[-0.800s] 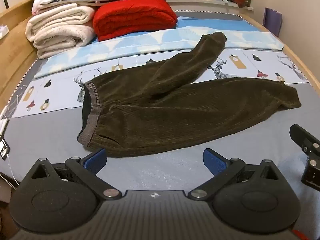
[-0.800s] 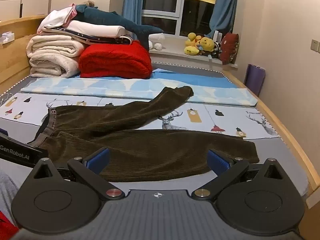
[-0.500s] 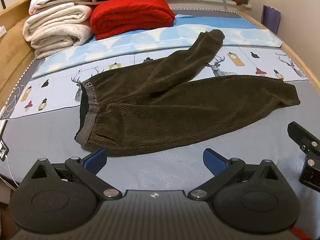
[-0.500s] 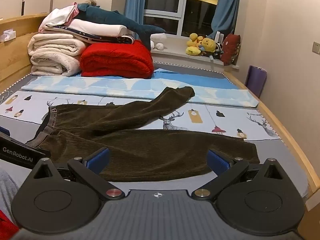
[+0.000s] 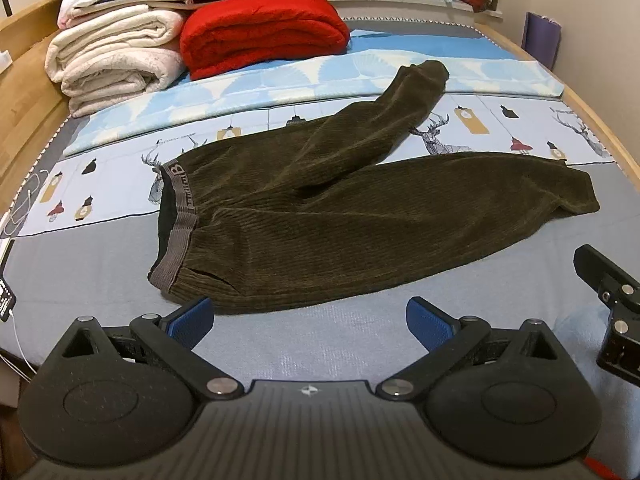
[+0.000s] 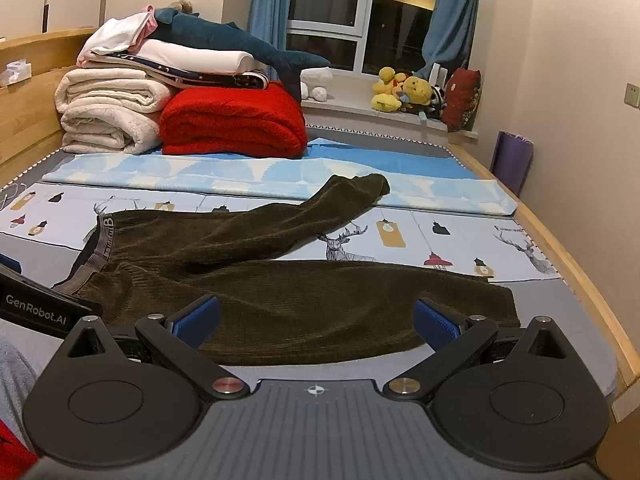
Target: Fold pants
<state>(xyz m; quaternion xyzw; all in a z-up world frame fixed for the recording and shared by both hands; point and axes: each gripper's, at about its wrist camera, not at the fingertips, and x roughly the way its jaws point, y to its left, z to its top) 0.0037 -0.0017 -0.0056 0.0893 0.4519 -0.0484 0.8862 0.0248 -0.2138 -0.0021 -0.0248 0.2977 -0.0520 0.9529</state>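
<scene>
On the bed, a pair of dark olive corduroy pants lies spread flat across the grey and deer-printed cover, its grey elastic waistband toward the left and the two legs running off to the right. One leg stretches straight along the near side, while the other angles away toward the light blue sheet, so the legs form an open V. Below the near edge of the pants hangs the left gripper, its blue-padded jaws spread wide with nothing between them, only bare bedcover. From its own camera, the right gripper sits low over the near leg with its jaws likewise wide apart and gripping nothing; whether the pads touch the fabric cannot be told. Against the headboard side stand a folded red blanket and a stack of cream blankets, and plush toys crowd the window sill.
</scene>
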